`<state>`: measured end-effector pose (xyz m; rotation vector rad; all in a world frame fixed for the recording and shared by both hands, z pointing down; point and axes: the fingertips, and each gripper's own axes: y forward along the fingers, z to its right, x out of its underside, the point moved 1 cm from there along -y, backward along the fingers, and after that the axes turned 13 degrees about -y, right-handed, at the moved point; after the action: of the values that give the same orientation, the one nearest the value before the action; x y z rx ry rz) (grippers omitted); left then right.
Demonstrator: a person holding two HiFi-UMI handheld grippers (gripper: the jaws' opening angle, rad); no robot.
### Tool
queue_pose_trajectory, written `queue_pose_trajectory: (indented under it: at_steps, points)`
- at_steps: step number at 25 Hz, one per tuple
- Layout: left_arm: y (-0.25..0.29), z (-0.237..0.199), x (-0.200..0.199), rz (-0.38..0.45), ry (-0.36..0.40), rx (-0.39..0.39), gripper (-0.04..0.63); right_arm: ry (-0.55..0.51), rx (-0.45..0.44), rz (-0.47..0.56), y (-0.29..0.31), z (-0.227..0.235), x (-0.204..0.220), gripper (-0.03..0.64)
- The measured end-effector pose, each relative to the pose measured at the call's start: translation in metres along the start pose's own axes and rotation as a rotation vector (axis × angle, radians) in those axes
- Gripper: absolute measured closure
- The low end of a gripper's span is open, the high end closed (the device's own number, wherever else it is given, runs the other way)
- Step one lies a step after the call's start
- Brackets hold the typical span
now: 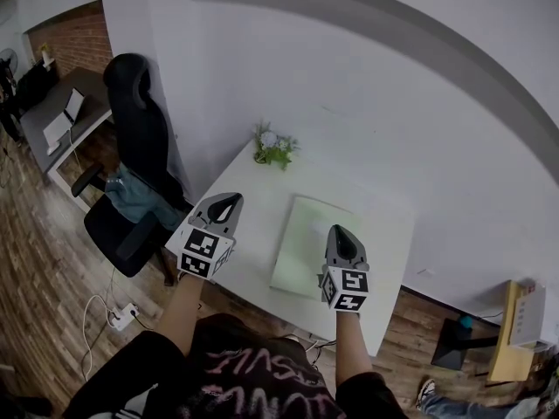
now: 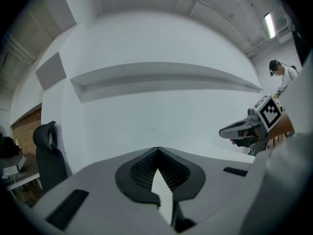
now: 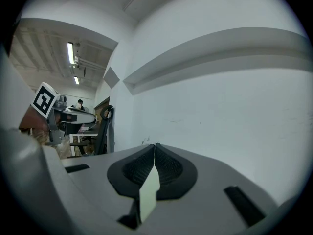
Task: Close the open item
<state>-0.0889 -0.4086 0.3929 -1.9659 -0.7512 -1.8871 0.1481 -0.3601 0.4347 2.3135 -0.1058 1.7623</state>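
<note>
While both grippers hang over the white table (image 1: 384, 234), neither has hold of anything. The left gripper (image 1: 231, 202) has its jaws brought together at the tips, as its own view (image 2: 157, 150) shows, with only the bare white wall (image 2: 161, 106) beyond them. The right gripper (image 1: 338, 231) is likewise closed tip to tip in its own view (image 3: 154, 145) and empty.

From the head view, a flat green item (image 1: 301, 234) lies on the table between the two grippers. Whether it is a folder or a book, and whether it lies open, cannot be told from here. The right gripper sits over the item's near right corner. The left gripper is apart from it, above the table's left edge. I cannot tell whether either tool touches the table.

A small plant (image 1: 273, 147) stands at the far edge of the table against the wall. A black office chair (image 1: 140, 138) stands just beside the table's left side on the wooden floor (image 1: 44, 286), with a power strip (image 1: 127, 314) lying near its base. A grey desk (image 1: 52, 112) is further off at the left.

Each gripper view catches the other tool off to one side, the right gripper (image 2: 223, 131) in the left view and the left gripper (image 3: 93, 117) in the right.
</note>
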Motion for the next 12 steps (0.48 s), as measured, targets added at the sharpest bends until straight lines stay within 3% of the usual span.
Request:
queue_pose_trajectory:
  at_steps: [12]
  points:
    - [0.015,-0.001,-0.013,0.030,-0.005,0.022,0.581,-0.022,0.011,0.011,0.012,0.014,-0.009,0.592]
